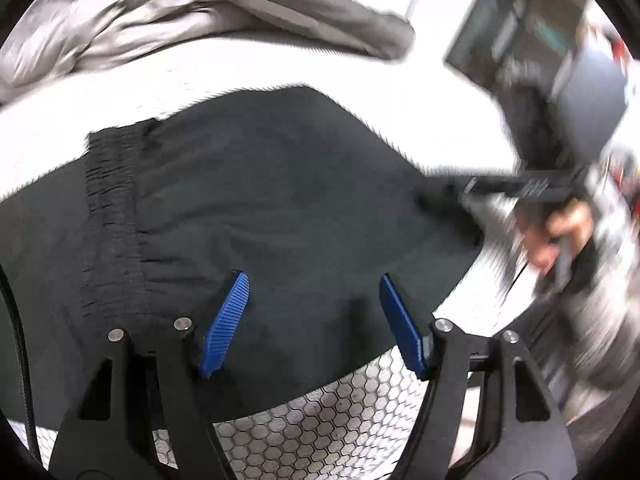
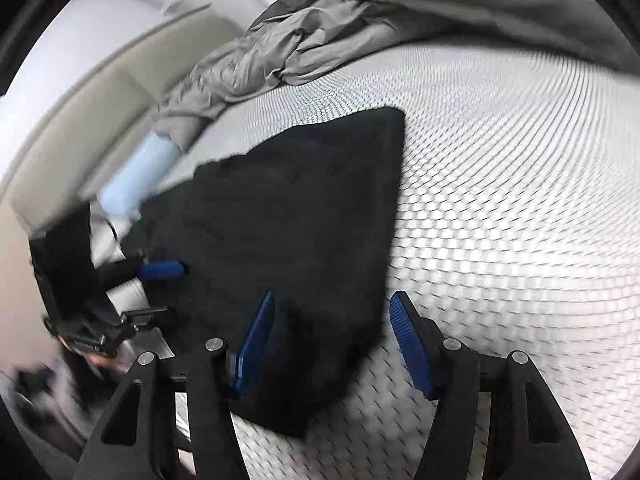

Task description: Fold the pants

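Note:
The black pants point(image 1: 256, 184) lie folded on the white hexagon-patterned mattress point(image 1: 344, 408), with the gathered elastic waistband point(image 1: 112, 208) at the left. My left gripper point(image 1: 314, 320) is open and empty, its blue pads just above the pants' near part. In the right wrist view the pants point(image 2: 288, 216) form a dark folded shape. My right gripper point(image 2: 332, 340) is open and empty over their near right corner. The right gripper shows blurred at the right of the left wrist view point(image 1: 500, 188). The left gripper shows at the left of the right wrist view point(image 2: 156, 292), open.
A crumpled grey duvet point(image 1: 192, 16) lies along the far side of the mattress, also in the right wrist view point(image 2: 360, 24). A light blue pillow point(image 2: 136, 176) lies at the left by a beige headboard point(image 2: 80, 112). Dark furniture point(image 1: 540, 40) stands beyond the bed.

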Tool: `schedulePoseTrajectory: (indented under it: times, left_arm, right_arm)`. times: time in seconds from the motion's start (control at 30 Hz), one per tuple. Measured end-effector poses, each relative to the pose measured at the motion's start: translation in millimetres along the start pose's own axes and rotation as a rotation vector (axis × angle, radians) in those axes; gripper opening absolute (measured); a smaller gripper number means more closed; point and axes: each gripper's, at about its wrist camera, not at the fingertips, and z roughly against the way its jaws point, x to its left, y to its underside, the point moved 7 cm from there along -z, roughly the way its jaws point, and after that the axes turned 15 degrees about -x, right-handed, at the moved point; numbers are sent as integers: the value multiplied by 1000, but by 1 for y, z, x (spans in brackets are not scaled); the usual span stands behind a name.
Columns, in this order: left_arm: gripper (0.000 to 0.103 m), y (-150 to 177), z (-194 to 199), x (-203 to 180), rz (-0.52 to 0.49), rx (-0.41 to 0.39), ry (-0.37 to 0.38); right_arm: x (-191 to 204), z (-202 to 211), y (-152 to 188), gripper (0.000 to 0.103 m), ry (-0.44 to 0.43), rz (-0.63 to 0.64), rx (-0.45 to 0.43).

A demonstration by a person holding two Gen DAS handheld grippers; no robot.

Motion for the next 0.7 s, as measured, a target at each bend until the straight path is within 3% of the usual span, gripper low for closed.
schedulePoseTrajectory:
  times: [0.1,0.17,0.23,0.3,0.4,0.43,0.5,0.57,0.63,0.7]
  left_arm:
    - [66,-15,21,35,159,-90,-34]
    - [66,-21,36,59,212,-136,-100]
    - [66,-21,56,83,248,-178,-171]
    - [66,-17,77,106,288,-218,-238]
    - [66,-4,109,139,370,-269,-326]
    - [66,1,118,150,398,-281,-354]
    - [66,15,143,173,458,-311,-427]
    - [66,28,167,192,506,-351,-483]
    - [67,43,191,213,559,-384,-549]
    - [68,58,206,232,608,-385,-577]
  right_arm:
    - [-8,-21,1,41,-7,-116,-5]
    - [-14,-28,-12,15,-35,-163,-16]
    - [4,-20,-22,12,-43,-123,-64]
    - [16,-18,-32,12,-22,-50,-84]
    - [3,-46,-19,18,117,7,26]
    - [3,-47,-19,18,119,11,24]
    - [9,-38,-28,24,145,34,5]
    - [7,-17,-38,39,210,72,-60]
    - [3,4,-43,49,223,55,-110]
    - [2,13,-48,49,201,17,-131]
